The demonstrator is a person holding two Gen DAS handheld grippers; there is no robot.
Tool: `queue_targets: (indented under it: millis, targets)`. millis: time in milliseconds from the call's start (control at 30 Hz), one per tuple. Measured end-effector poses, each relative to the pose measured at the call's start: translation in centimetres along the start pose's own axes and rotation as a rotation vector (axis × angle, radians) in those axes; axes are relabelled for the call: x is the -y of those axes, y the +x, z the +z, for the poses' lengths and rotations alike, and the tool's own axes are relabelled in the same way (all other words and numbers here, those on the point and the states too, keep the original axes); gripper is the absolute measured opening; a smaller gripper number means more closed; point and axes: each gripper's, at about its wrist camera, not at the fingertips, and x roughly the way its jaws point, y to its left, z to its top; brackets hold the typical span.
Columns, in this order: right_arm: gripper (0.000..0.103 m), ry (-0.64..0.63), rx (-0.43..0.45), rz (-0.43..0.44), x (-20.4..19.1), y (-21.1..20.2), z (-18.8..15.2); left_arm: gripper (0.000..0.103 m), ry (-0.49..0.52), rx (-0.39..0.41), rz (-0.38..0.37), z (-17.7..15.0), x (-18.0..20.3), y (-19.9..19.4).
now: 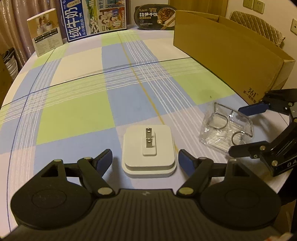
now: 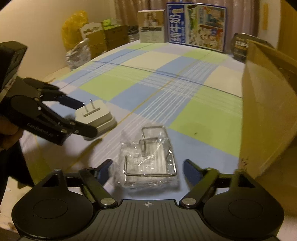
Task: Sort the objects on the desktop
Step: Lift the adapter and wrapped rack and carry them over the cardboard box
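A white square plug adapter (image 1: 148, 150) lies on the checked tablecloth with its two prongs pointing up. My left gripper (image 1: 145, 160) is open with a finger on each side of it, not touching. A clear plastic packet holding bent metal wire hooks (image 1: 225, 128) lies to its right. My right gripper (image 2: 147, 169) is open and straddles that packet (image 2: 148, 161). In the right wrist view the adapter (image 2: 94, 115) sits between the left gripper's fingers (image 2: 81, 128). In the left wrist view the right gripper (image 1: 245, 128) reaches in from the right edge.
A long open cardboard box (image 1: 228, 53) stands along the table's right side, also in the right wrist view (image 2: 267, 103). At the far edge stand a small tan box (image 1: 46, 31), a blue milk carton (image 1: 94, 18) and a dark meal tray (image 1: 156, 17). Bags and boxes (image 2: 89, 40) sit beyond the table.
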Motion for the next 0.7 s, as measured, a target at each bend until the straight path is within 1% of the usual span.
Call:
queue_targets:
  millis: [33, 100, 133, 233, 367, 533, 600, 633, 700]
  targets:
    - [0.066, -0.006, 0.009, 0.017, 0.0, 0.0, -0.2, 0.074, 0.000, 0.000, -0.003, 0.0, 0.0, 0.2]
    - [0.063, -0.009, 0.023, 0.025, 0.1, 0.2, -0.4, 0.074, 0.000, 0.000, -0.007, 0.0, 0.1, 0.4]
    - [0.059, -0.005, 0.031, 0.026, 0.1, 0.2, -0.5, 0.074, -0.001, 0.000, -0.008, 0.0, 0.2, 0.6]
    - [0.053, 0.018, 0.049, 0.015, 0.3, 0.0, -0.6, 0.074, -0.004, 0.001, -0.007, 0.1, 0.3, 0.9]
    - [0.052, 0.047, 0.045, -0.028, -0.4, 0.0, -0.6, 0.074, -0.001, -0.005, 0.015, 0.1, 0.9, 1.3]
    - [0.051, 0.147, 0.052, -0.093, -1.2, -0.1, -0.6, 0.074, -0.038, 0.007, 0.057, 0.1, 1.5, 1.4]
    - [0.051, 0.175, 0.056, -0.101, -1.4, -0.3, -0.6, 0.069, -0.038, 0.012, 0.059, 0.1, 1.7, 1.4]
    - [0.051, 0.184, 0.057, -0.103, -1.5, -0.4, -0.7, 0.062, -0.038, 0.014, 0.052, 0.1, 1.9, 1.3]
    - [0.051, 0.195, 0.060, -0.108, -1.5, -0.8, -0.7, 0.061, -0.032, 0.012, 0.048, 0.1, 2.1, 1.2]
